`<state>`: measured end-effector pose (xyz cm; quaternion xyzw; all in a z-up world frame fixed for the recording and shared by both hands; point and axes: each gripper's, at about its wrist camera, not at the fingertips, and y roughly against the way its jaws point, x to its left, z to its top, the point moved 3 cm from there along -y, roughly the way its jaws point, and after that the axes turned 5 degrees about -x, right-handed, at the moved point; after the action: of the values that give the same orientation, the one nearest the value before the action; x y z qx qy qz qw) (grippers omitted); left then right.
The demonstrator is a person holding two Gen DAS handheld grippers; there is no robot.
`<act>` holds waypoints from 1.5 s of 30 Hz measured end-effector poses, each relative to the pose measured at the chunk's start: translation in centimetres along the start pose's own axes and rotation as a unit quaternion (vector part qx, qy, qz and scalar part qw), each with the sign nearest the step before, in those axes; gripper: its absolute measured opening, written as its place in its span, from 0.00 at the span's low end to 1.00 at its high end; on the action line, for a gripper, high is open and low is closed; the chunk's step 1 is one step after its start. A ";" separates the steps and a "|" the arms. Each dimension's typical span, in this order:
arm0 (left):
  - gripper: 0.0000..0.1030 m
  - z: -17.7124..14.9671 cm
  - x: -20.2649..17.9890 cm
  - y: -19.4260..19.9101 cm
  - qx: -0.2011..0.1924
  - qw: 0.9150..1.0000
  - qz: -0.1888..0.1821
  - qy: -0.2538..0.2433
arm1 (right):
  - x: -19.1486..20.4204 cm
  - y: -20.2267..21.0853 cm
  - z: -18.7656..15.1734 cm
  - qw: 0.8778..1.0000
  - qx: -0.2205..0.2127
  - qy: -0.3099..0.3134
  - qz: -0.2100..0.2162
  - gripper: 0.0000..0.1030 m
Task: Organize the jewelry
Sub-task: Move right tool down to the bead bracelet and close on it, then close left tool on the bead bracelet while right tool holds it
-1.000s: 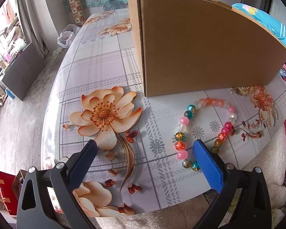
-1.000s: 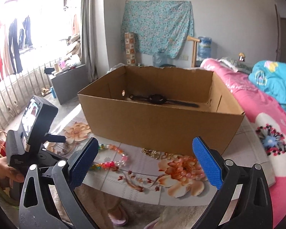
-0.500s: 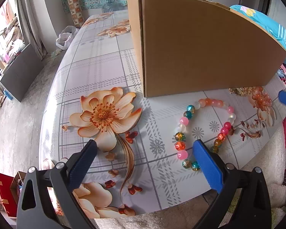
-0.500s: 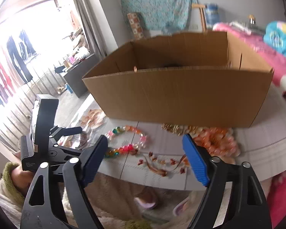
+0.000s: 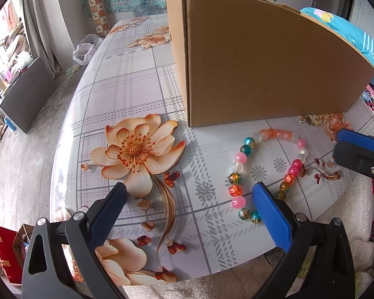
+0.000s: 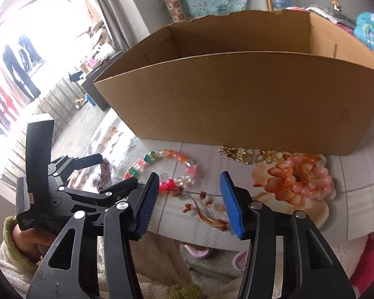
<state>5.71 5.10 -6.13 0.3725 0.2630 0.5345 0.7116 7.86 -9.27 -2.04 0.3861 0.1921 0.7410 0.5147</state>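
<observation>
- The right hand-held gripper [image 6: 189,200], black-framed with blue pads, had dropped from a level look over the box rim a second earlier to a downward tilt over the counter [image 6: 356,199], a flower-printed plastic cloth in grey plaid.
- Its jaws, wide a second before, were closing, roughly halfway in, with nothing between the pads; only the printed cloth showed through the gap.
- The multicoloured glass-bead bracelet [image 6: 167,168], a ring of pink, orange, teal and frosted beads, lay flat on the counter just beyond and left of that gripper's tips, untouched.
- A tangle of gold-coloured chain jewellery [image 6: 246,155] lay against the foot of the open brown cardboard box [image 6: 236,104], to the right of the bracelet.
- The left hand-held gripper [image 5: 188,200] had held its place, jaws spread wide and empty, its right pad overlapping the near edge of the bracelet [image 5: 264,172] in its own view; contact could not be told.
- The blue tip of the right gripper [image 5: 356,140] had entered the left camera's right edge, absent a second earlier.
- Judged from this, the right side was lining up a pick of loose jewellery for the box, and both pieces remained outside it.
</observation>
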 end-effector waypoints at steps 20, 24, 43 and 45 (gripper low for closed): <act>0.96 0.0 0.0 0.1 -0.003 1.000 -0.004 -0.002 | 1.3 -3.3 -0.1 0.997 0.032 0.054 -0.035 0.15; 0.96 0.0 0.0 0.1 -0.003 1.000 -0.004 -0.002 | 1.3 -2.8 -0.6 0.997 0.033 0.063 -0.035 0.13; 0.96 0.0 0.0 0.1 -0.003 1.000 -0.004 -0.002 | 0.6 -1.9 -1.1 0.998 0.042 0.043 -0.022 0.15; 0.96 0.0 -0.1 0.2 -0.003 1.000 -0.004 -0.001 | 0.6 -1.8 -1.1 0.998 0.041 0.044 -0.023 0.15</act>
<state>5.60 5.08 -6.01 0.3700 0.2618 0.5321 0.7152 7.98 -7.87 -3.73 0.3697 0.2532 0.7369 0.5062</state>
